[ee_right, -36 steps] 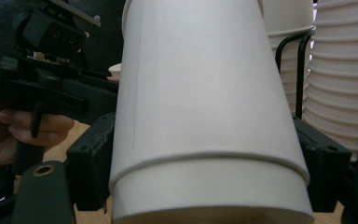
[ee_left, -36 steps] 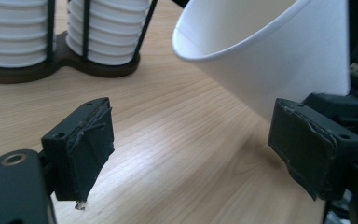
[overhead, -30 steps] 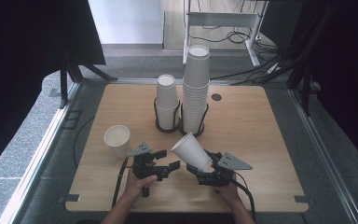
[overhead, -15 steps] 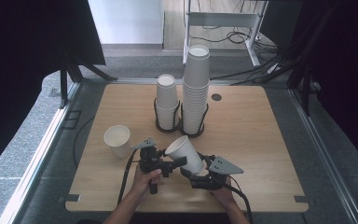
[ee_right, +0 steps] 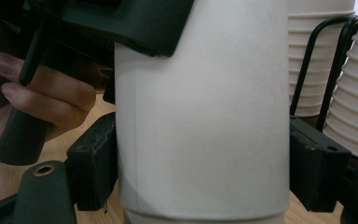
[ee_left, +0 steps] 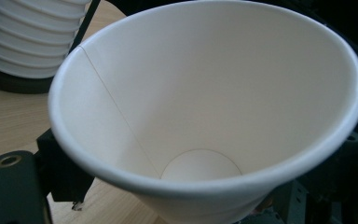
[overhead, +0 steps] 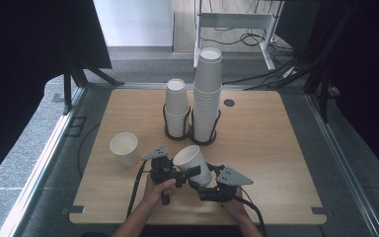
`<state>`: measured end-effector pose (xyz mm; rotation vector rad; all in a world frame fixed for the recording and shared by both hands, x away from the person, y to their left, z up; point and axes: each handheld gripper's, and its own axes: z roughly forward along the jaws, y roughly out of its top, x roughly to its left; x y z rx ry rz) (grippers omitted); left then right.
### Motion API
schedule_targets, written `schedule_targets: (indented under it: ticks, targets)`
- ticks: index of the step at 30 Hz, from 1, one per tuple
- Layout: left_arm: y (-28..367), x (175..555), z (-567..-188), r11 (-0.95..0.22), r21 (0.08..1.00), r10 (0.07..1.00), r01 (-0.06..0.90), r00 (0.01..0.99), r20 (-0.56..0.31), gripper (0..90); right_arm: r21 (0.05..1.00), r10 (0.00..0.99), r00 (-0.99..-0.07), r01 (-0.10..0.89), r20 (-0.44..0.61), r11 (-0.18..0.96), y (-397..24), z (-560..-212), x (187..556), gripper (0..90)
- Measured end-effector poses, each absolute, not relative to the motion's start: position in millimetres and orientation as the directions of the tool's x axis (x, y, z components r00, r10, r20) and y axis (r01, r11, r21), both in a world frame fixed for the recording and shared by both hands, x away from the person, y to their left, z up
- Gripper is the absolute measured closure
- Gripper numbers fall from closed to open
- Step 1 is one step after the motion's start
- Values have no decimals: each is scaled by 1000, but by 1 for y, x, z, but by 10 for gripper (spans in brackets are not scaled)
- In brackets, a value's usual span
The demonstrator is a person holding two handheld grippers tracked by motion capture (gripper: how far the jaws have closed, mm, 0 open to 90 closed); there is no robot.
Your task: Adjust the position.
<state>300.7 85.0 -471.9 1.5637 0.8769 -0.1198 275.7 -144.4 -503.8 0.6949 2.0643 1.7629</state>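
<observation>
Cup (overhead: 193, 162), white paper, held tilted above the bench (overhead: 286, 163) close to its near edge, about midway along it, mouth turned up and toward the left gripper (overhead: 183, 174). Right gripper (overhead: 202, 178) grips it low on the body: in the right gripper view the two black fingers (ee_right: 93, 168) press the cup's wall from either side, and a rim of a second cup seems to peek out just below, so the held piece may be two nested cups; cannot tell for sure. Left gripper is at the cup's mouth. In the high view one of its fingers lies across the outside of the wall just under the rim; the right gripper view shows that black finger flat against the upper wall. The left gripper's fingers have just been closing, with the cup's rim between them, but whether both pads now press on it cannot be told. Left gripper view looks straight into the cup, round base visible. Single cup (overhead: 124, 148) stands upright near the left edge, well apart. Two cup stacks in black wire holders toward the far edge: short stack (overhead: 176, 104) and tall stack (overhead: 207, 94), just beside each other.
</observation>
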Motion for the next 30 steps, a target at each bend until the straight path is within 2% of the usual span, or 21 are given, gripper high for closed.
schedule_targets:
  ticks: [13, 17, 22, 30]
  targets:
    - [83, 297, -469, 27, 840, 483, 542, 729, -485, 138, 981, 557, -828, 154, 61, 122, -144, -505, 276, 203]
    - [81, 294, -466, -2, 856, 485, 517, 749, -452, 141, 979, 557, -828, 164, 69, 122, -144, -505, 276, 150]
    - [79, 289, -460, -37, 882, 515, 469, 766, -386, 141, 966, 539, -839, 195, 75, 169, -141, -508, 276, 112]
    - [86, 285, -451, -45, 912, 579, 407, 755, -307, 141, 949, 539, -841, 206, 47, 239, -138, -511, 276, 105]
